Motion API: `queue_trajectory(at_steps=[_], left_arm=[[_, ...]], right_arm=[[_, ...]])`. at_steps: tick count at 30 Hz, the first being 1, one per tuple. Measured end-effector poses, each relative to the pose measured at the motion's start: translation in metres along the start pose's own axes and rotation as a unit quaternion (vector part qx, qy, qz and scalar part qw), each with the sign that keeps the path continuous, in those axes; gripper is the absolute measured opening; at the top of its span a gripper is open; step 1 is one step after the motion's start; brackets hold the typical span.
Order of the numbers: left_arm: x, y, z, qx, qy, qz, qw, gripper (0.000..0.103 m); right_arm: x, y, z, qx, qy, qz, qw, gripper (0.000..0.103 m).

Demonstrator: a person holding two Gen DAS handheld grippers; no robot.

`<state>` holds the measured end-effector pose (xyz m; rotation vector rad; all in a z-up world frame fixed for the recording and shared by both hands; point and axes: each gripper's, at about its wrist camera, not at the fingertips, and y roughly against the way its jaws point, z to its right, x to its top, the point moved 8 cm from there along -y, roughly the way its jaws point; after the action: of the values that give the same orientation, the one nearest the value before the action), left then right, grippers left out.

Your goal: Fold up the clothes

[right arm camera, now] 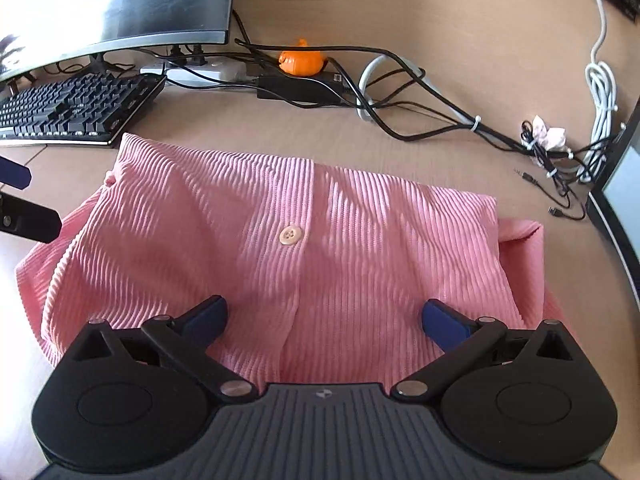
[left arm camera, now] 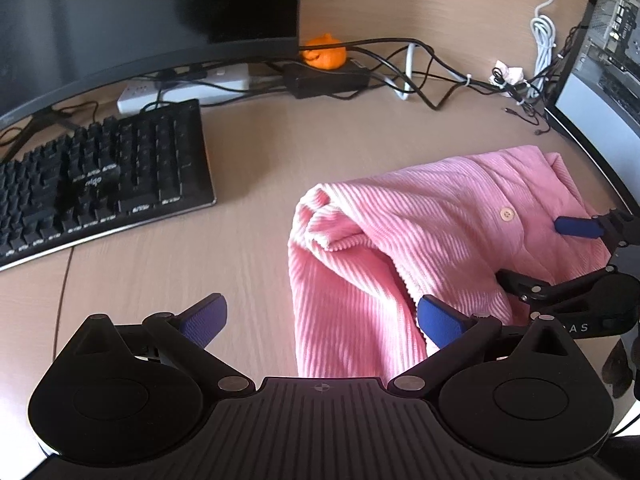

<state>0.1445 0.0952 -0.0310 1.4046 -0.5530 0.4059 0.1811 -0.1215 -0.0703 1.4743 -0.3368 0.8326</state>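
Observation:
A pink ribbed shirt (right arm camera: pixel 304 248) with a cream button (right arm camera: pixel 291 235) lies folded into a rough rectangle on the wooden desk (left arm camera: pixel 248 168). My right gripper (right arm camera: pixel 324 320) is open above the shirt's near edge, fingers spread wide with nothing between them. My left gripper (left arm camera: pixel 322 322) is open too, at the shirt's left edge; its right finger (left arm camera: pixel 438 320) hangs over the pink shirt (left arm camera: pixel 400 248) and its left finger over bare desk. The right gripper (left arm camera: pixel 568 256) also shows from the side at the right edge of the left wrist view, over the cloth.
A black keyboard (left arm camera: pixel 100 184) sits left of the shirt, under a dark monitor (left arm camera: pixel 140 12). Behind the shirt lie a power strip (left arm camera: pixel 180 90), a black adapter (right arm camera: pixel 300 90), tangled cables (right arm camera: pixel 440 120) and an orange figurine (right arm camera: pixel 301 60). Another screen (right arm camera: pixel 618 196) stands at the right.

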Motion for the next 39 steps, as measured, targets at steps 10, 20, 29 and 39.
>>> queue_trajectory(at_steps=[10,20,29,39], left_arm=[[-0.009,-0.014,-0.003,-0.106,0.099,-0.024,0.9891,0.103],[-0.003,-0.028,0.020,-0.173,0.120,-0.049,0.9763,0.076],[0.005,-0.003,0.021,-0.207,0.129,-0.038,0.9689,0.064],[0.015,-0.043,0.002,-0.167,0.185,-0.042,0.9676,0.089]], right_arm=[[0.003,0.004,0.001,0.013,-0.001,-0.017,1.000,0.103],[-0.007,0.052,-0.111,0.117,0.145,0.049,0.981,0.099],[-0.007,0.030,-0.144,0.118,0.199,0.042,0.972,0.055],[0.005,0.032,-0.124,0.111,0.154,0.037,0.981,0.030]])
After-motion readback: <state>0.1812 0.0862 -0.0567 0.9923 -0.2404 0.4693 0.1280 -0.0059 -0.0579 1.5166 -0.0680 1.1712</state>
